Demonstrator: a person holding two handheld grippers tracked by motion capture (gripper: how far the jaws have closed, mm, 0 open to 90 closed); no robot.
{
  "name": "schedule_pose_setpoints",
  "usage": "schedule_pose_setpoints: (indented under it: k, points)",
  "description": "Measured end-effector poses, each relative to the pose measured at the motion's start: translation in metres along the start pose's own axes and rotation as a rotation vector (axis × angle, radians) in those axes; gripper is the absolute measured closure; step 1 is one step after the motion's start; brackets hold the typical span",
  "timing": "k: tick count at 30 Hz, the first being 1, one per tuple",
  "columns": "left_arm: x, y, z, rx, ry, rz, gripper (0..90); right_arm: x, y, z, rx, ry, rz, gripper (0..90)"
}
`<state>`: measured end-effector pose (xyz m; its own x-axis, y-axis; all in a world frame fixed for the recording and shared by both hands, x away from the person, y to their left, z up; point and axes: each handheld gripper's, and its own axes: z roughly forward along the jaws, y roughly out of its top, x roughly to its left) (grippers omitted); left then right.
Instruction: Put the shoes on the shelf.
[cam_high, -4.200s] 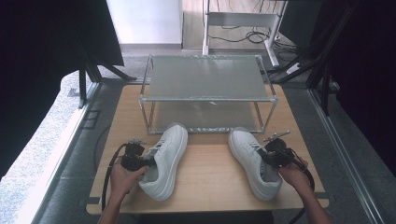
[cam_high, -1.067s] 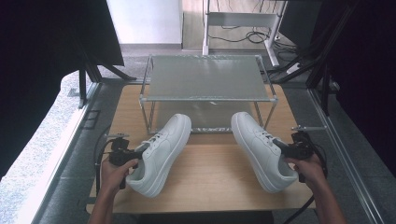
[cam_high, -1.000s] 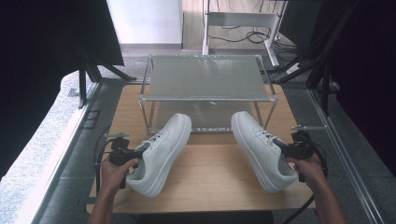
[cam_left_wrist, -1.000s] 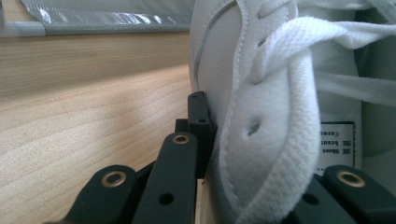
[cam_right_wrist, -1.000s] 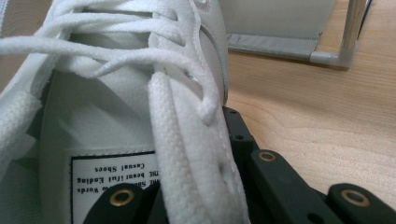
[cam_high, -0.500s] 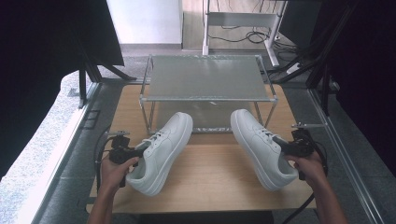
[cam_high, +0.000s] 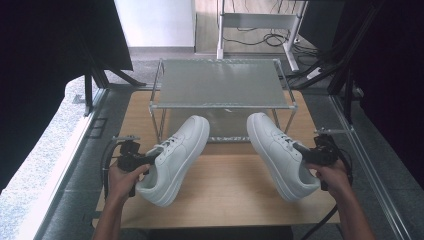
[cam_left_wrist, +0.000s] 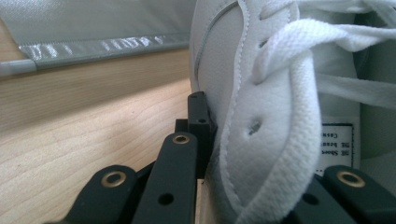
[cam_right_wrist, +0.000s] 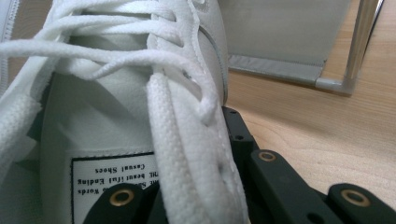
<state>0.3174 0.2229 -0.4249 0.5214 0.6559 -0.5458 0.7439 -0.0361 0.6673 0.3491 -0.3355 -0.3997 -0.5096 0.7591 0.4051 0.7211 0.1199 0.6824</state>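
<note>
Left gripper (cam_high: 142, 161): we clamp the left sneaker (cam_high: 176, 156), 8 o'clock.
Right gripper (cam_high: 303, 152): clamps the right sneaker (cam_high: 280, 152), 4 o'clock.
Left: shelving on rack (cam_high: 220, 85), we judge.

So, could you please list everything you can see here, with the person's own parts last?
sneakers: two, white; left sneaker and right sneaker on the table, toes toward the rack
rack: one, metal frame with grey shelf, far end of the table
table: one, light wood
left gripper: black, clamped on the left sneaker's collar
right gripper: black, clamped on the right sneaker's collar
hands: two, left hand, right hand
</note>
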Motion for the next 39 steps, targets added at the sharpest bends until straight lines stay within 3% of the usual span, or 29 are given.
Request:
schedule_pose_setpoints:
  k: [9,23,32,39]
  points:
    - [-0.008,0.011,-0.003,-0.016,-0.008,0.015,85.4,0.005,0.007,-0.006,-0.014,0.009,-0.003,87.6]
    - [-0.036,0.049,-0.009,-0.058,-0.032,0.071,85.4,0.022,0.035,-0.023,-0.086,0.057,-0.018,87.6]
    - [-0.043,0.073,-0.004,-0.066,-0.050,0.069,85.3,0.028,0.059,-0.024,-0.095,0.056,-0.024,87.6]
    - [-0.042,0.093,0.000,-0.066,-0.035,0.056,85.2,0.034,0.081,-0.021,-0.095,0.059,-0.024,87.6]
